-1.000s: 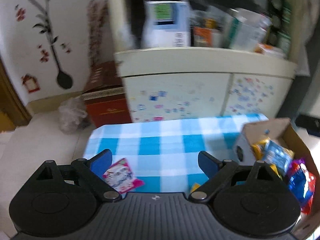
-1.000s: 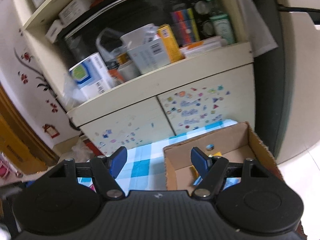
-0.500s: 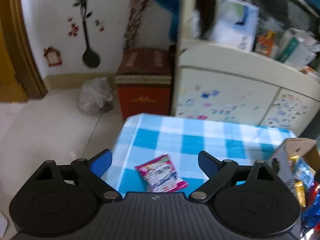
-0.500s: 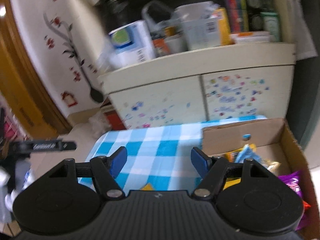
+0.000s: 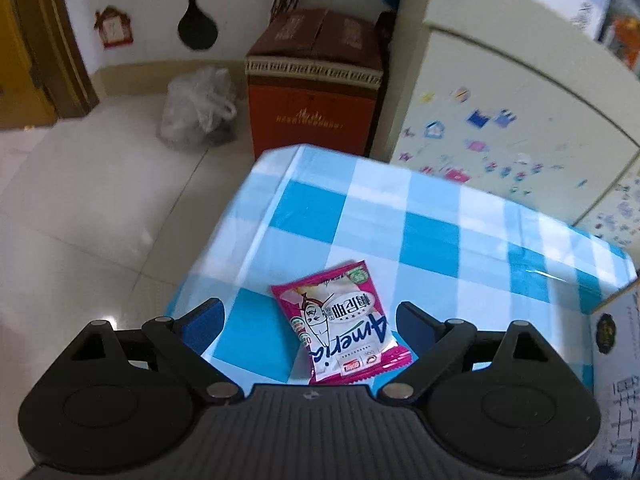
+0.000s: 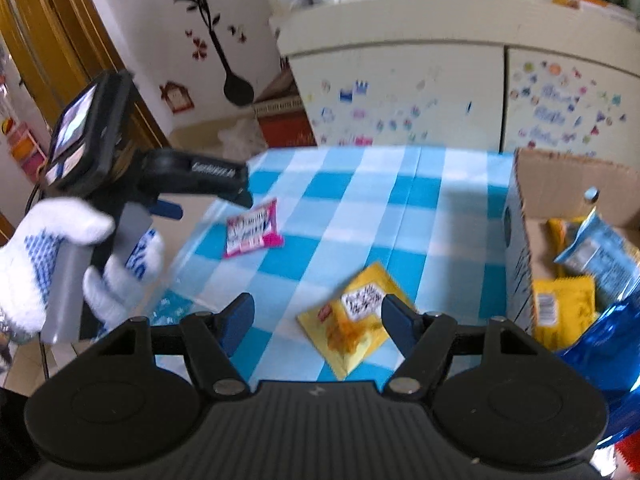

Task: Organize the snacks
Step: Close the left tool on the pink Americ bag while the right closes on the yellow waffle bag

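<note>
A pink and white snack packet [image 5: 343, 325] lies flat on the blue checked tablecloth [image 5: 432, 236] near its left edge. My left gripper [image 5: 310, 314] hangs open over it, the packet showing between the fingers, apart from both. In the right wrist view the same pink packet [image 6: 252, 230] sits farther off, just under the left gripper's tip [image 6: 224, 184], held by a white gloved hand [image 6: 52, 264]. A yellow snack packet [image 6: 356, 316] lies close in front of my right gripper [image 6: 318, 312], which is open, its right finger over the packet's edge.
A cardboard box [image 6: 532, 208] with several snack bags stands at the table's right side. A cream cabinet [image 6: 400, 92] with stickers is behind the table. On the floor left stand a red carton [image 5: 316, 88] and a plastic bag [image 5: 196, 108].
Both grippers have tipped downward and sunk toward the table. The pink packet now sits between the left fingers, and the yellow packet has come into view before the right gripper.
</note>
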